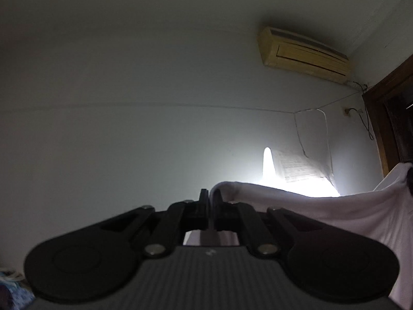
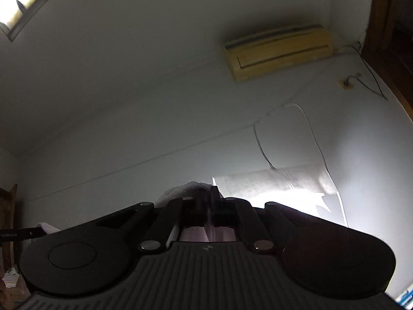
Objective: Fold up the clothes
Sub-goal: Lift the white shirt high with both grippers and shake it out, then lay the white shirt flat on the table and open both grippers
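Both cameras point up at the wall and ceiling. My left gripper (image 1: 211, 199) is shut on the edge of a white garment (image 1: 335, 214), whose cloth loops over the right finger and stretches away to the right edge of the left wrist view. My right gripper (image 2: 209, 196) is also shut on white garment (image 2: 180, 191) cloth; a bunched fold rises just left of its fingertips and more shows between the fingers lower down. The rest of the garment hangs below, out of sight in both views.
A yellowed air conditioner (image 1: 304, 54) (image 2: 278, 51) hangs high on the wall. A bright window covered with paper (image 1: 296, 170) (image 2: 278, 186) glares behind the grippers. Dark wooden door frame (image 1: 387, 118) at right. Another gripper's dark tip (image 2: 20, 233) shows at the left edge.
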